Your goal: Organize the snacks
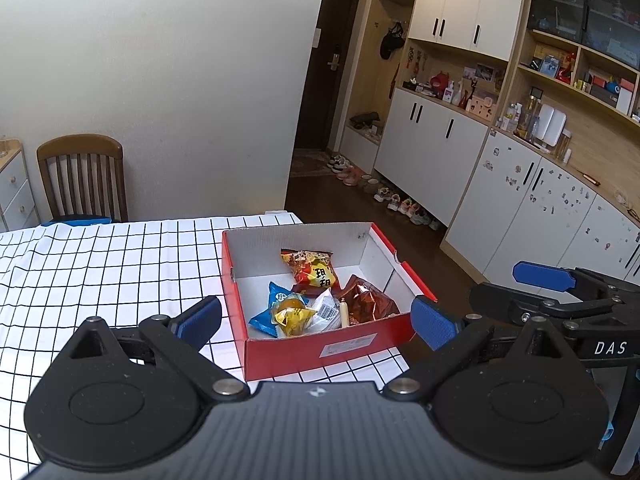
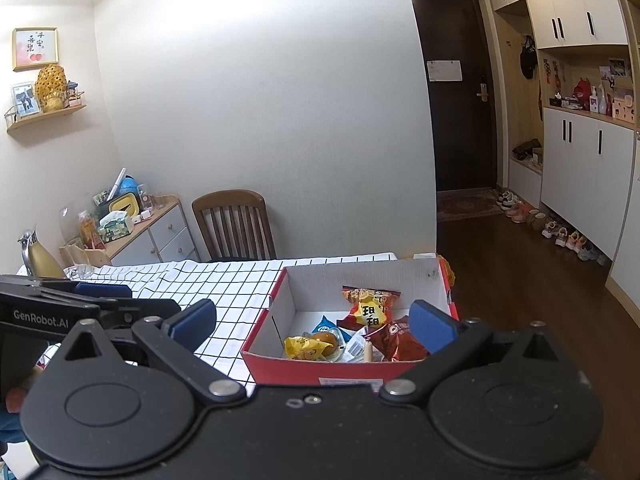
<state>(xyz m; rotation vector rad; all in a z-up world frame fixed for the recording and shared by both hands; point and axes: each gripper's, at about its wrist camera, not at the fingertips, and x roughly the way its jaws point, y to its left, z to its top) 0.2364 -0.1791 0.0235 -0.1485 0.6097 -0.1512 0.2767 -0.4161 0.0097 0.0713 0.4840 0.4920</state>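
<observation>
white walls and a dark entry door back a worktop draped in a black-grid cloth, with a wooden chair at its far side. toward 12 o'clock of both cameras sits the red box, close to the worktop's edge at 3 o'clock. inside it lie the snacks: a yellow-red packet toward the back, a brown packet at 3 o'clock, a blue packet and a yellow packet at the near wall.

the left hand-held gripper hangs above the box's near wall, spread wide and holding nothing. the right hand-held gripper is likewise spread and empty.

no loose snack shows on the cloth, so the sorting looks nearly done. the risk i judge: the box is near the drop, and a nudge from either tool could push it off; the cloth may also slide.
</observation>
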